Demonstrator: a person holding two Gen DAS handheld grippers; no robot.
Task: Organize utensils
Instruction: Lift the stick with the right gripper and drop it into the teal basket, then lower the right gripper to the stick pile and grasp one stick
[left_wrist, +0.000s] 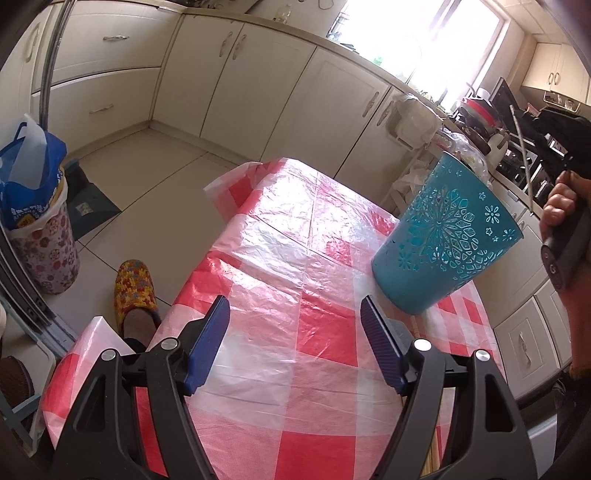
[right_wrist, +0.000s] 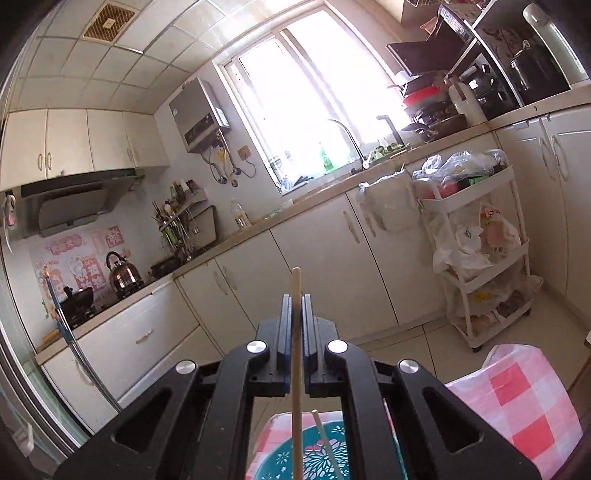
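A teal utensil holder (left_wrist: 447, 236) with cut-out flower patterns stands on the red and white checked tablecloth (left_wrist: 295, 295), to the right of my left gripper (left_wrist: 295, 317), which is open and empty above the table. My right gripper (right_wrist: 296, 306) is shut on a wooden chopstick (right_wrist: 296, 350) held upright above the holder (right_wrist: 317, 454). A second chopstick (right_wrist: 327, 443) leans inside the holder. In the left wrist view the held chopstick (left_wrist: 522, 158) shows as a thin stick above the holder, by the person's hand (left_wrist: 561, 203).
Cream kitchen cabinets (left_wrist: 258, 81) run behind the table. A white trolley (right_wrist: 480, 251) with bags stands by the counter. A patterned bin (left_wrist: 40, 236) with a blue bag and a slippered foot (left_wrist: 135, 295) are on the floor to the left.
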